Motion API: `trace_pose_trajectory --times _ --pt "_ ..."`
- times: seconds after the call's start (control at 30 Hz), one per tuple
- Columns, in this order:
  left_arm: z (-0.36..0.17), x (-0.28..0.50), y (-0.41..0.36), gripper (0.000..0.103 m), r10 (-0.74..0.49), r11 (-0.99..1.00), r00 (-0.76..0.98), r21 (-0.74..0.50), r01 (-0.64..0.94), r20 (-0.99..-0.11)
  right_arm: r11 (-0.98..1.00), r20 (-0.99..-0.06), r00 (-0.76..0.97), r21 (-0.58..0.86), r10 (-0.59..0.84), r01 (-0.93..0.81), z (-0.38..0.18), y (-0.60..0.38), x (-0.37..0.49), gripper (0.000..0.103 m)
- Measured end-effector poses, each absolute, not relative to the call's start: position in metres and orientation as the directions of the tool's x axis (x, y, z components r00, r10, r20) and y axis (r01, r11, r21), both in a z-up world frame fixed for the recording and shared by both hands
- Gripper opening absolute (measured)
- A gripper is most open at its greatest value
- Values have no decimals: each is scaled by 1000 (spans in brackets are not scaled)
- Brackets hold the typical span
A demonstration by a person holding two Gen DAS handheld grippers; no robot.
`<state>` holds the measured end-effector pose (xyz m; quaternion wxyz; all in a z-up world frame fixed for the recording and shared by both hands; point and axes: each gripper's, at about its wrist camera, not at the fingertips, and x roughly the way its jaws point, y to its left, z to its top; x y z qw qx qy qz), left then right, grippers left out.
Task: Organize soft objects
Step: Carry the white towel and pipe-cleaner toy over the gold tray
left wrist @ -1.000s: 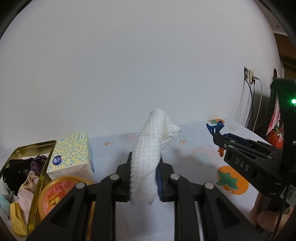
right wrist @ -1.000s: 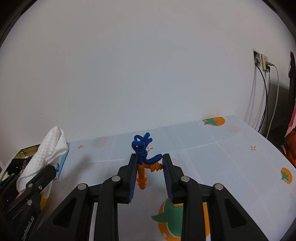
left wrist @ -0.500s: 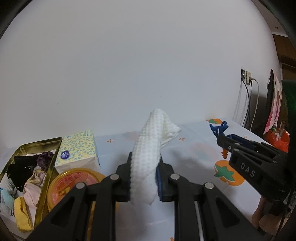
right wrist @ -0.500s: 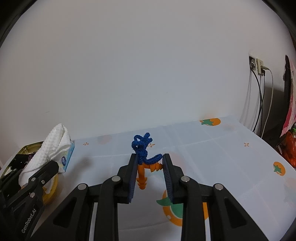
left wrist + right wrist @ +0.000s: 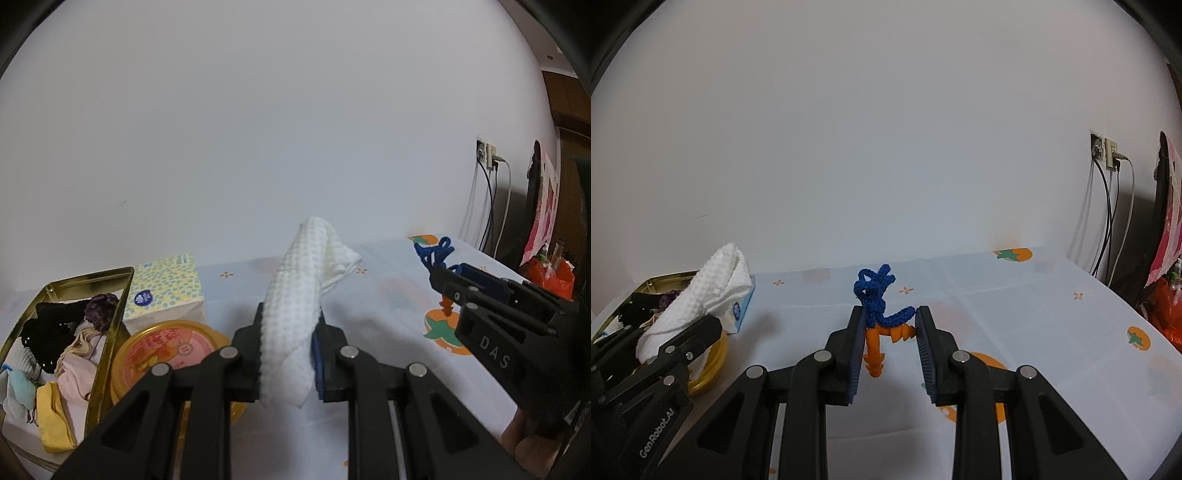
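Both claws gripping — towel (image 5: 295,306) hides left claw (image 5: 287,332) pads.

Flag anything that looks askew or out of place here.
The gold tin is a jumble of heaped fabrics. Otherwise nothing odd: left claw grips a white waffle cloth, right claw blue cord earplugs.

You're in a home. There's a fruit-print tablecloth (image 5: 1015,295), a tissue box (image 5: 166,291), a tin of clothes (image 5: 55,332).
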<state>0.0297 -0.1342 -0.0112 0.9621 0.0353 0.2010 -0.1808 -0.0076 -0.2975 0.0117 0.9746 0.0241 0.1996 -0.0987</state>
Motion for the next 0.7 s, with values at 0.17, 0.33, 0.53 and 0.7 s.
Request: trace_pose_trajectory --times 0.17,0.33,0.53,0.7 --pt "-12 24 -127 18 -334 932 855 -1 364 -397 982 -398 903 20 -164 187 10 -293 -12 30" --pt "-11 23 -125 18 -333 932 855 1 363 -397 983 -397 904 19 -159 181 10 -290 -14 30" --pt "-12 17 -119 18 -335 930 857 9 368 -393 984 -410 901 48 -139 173 10 -288 -14 30" --pt "-11 12 -113 18 -338 927 856 17 374 -392 987 -413 903 55 -117 153 12 -290 -9 30"
